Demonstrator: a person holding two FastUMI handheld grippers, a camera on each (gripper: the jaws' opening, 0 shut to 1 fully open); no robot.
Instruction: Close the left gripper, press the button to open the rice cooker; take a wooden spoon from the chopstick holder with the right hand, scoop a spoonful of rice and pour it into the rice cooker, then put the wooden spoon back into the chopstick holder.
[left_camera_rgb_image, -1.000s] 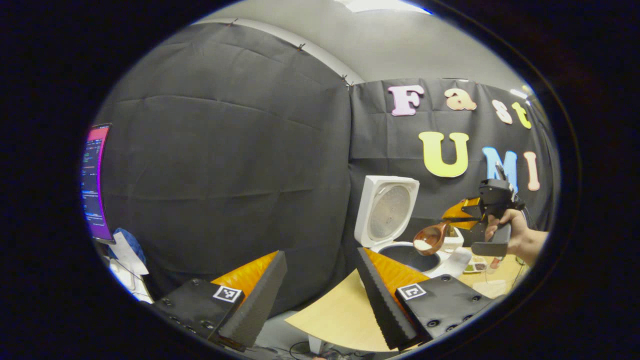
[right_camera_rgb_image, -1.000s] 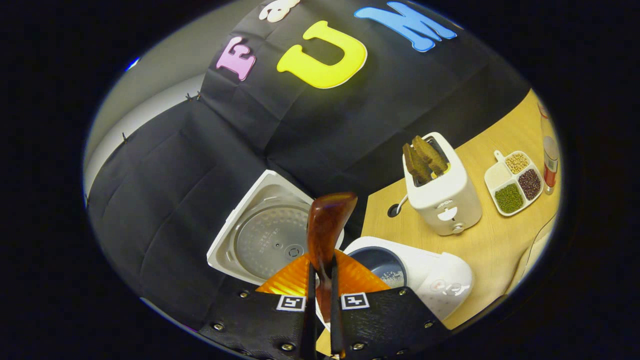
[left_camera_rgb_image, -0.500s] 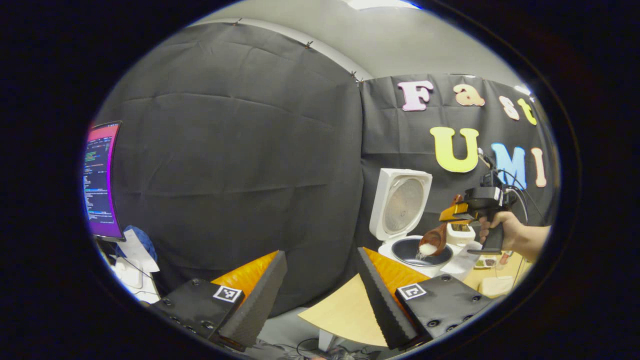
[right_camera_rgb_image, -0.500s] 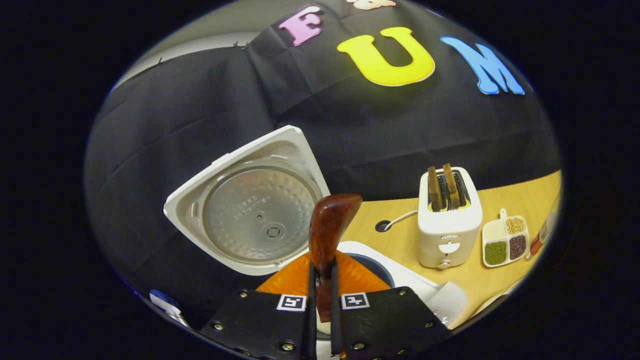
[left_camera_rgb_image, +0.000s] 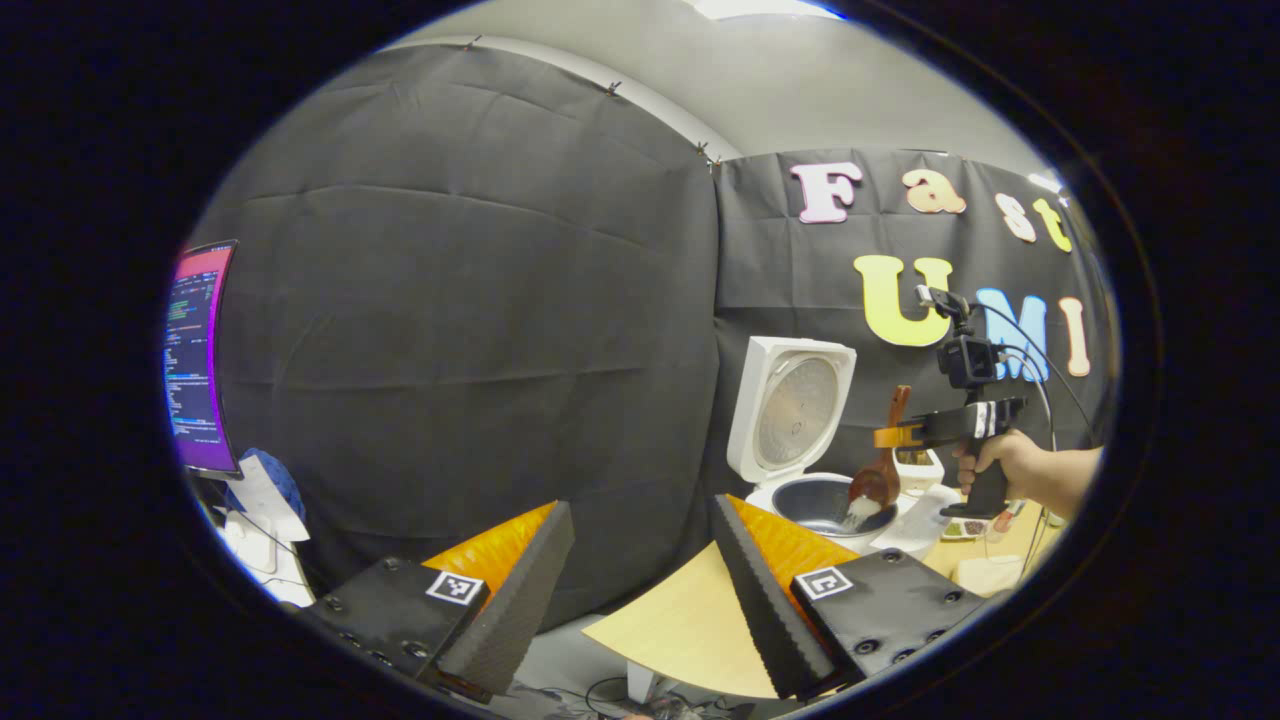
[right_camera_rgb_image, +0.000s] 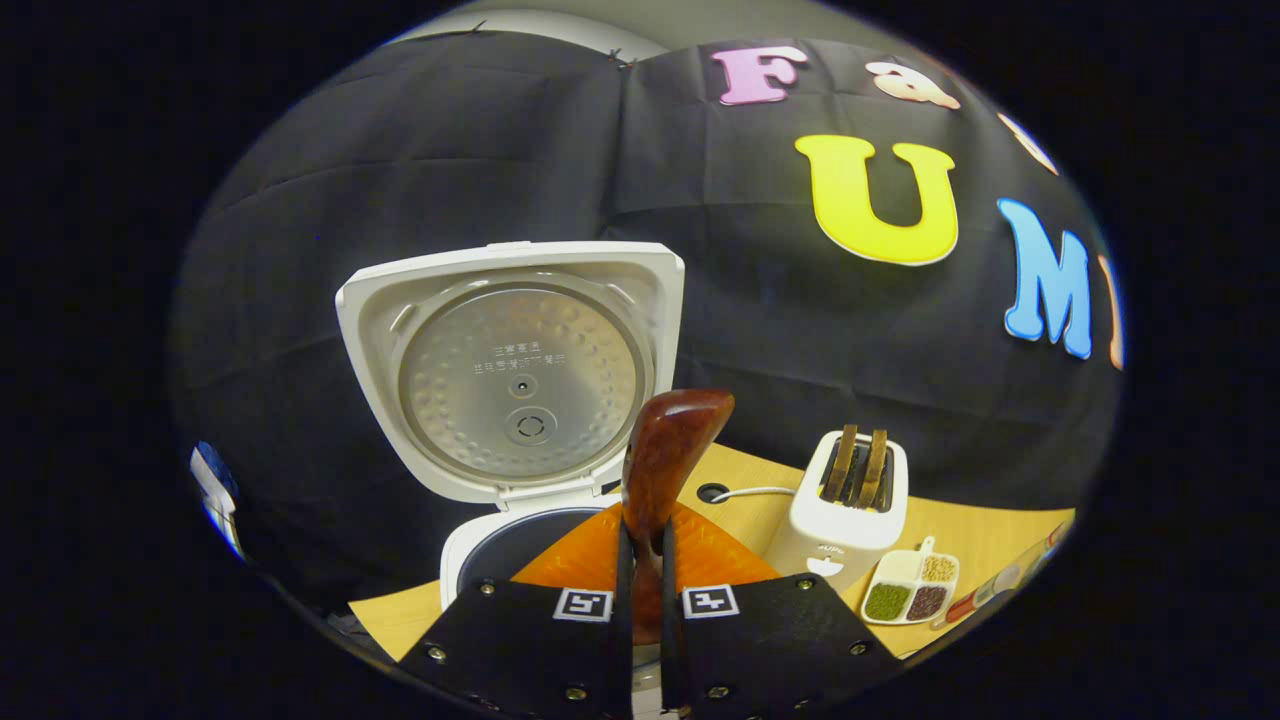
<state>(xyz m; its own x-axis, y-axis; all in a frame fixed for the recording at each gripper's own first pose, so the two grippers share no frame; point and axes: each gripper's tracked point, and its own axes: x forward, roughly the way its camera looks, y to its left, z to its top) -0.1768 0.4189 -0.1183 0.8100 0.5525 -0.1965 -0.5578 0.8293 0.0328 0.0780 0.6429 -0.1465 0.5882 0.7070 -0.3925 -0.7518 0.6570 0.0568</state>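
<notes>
On a wooden table, the right gripper pinches the stiff, light wooden spoon by its handle, bowl tipped over the open rice cooker; the left gripper hangs spread.

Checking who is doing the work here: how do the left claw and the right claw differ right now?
The left claw is open and holds nothing; the right claw is shut on the wooden spoon. The left claw hangs back off the table's edge; the right claw tips the spoon over the rice cooker. Both are hand-held.
</notes>
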